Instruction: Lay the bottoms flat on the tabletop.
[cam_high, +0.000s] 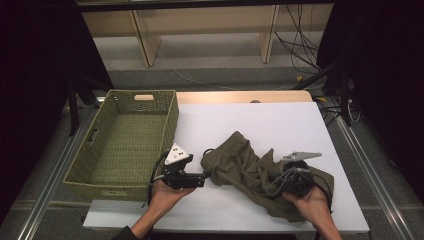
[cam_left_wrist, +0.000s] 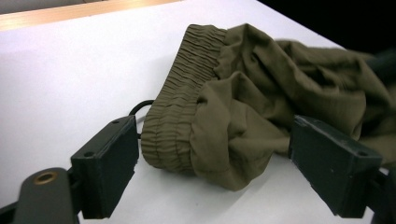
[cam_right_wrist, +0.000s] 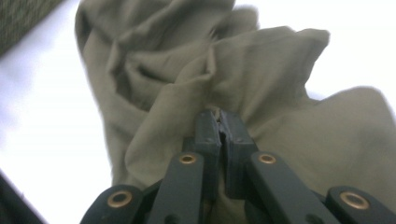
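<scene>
An olive garment (cam_high: 252, 172) lies crumpled on the white table (cam_high: 280, 125), in its near half and right of centre. Its long axis runs from the upper left to the lower right in the high view. The gathered elastic waistband (cam_left_wrist: 180, 100) forms the left end, nearest the left gripper (cam_high: 200, 179), and the bulk of the cloth spreads toward the right gripper (cam_high: 280, 177) and the near edge. A thin dark cord loop (cam_left_wrist: 140, 108) shows at the waistband's left side, lying on the table.

In the left gripper view the two jaws stand wide apart, one on each side of the waistband's lower corner, low over the table. The cloth sits between them, but neither jaw presses it. The left hand (cam_high: 167, 195) holds this gripper level, pointing rightward at the garment.

The right gripper (cam_right_wrist: 219, 126) has its jaws together, pinching a fold of the cloth, and creases fan out from the pinch. The right hand (cam_high: 310, 200) holds it over the garment's right part, which lies partly under the hand.

A woven green basket (cam_high: 90, 165) sits at the table's left edge, just beside the left gripper and apart from the garment. Beyond the table, wooden shelf legs and cables are on the floor.
</scene>
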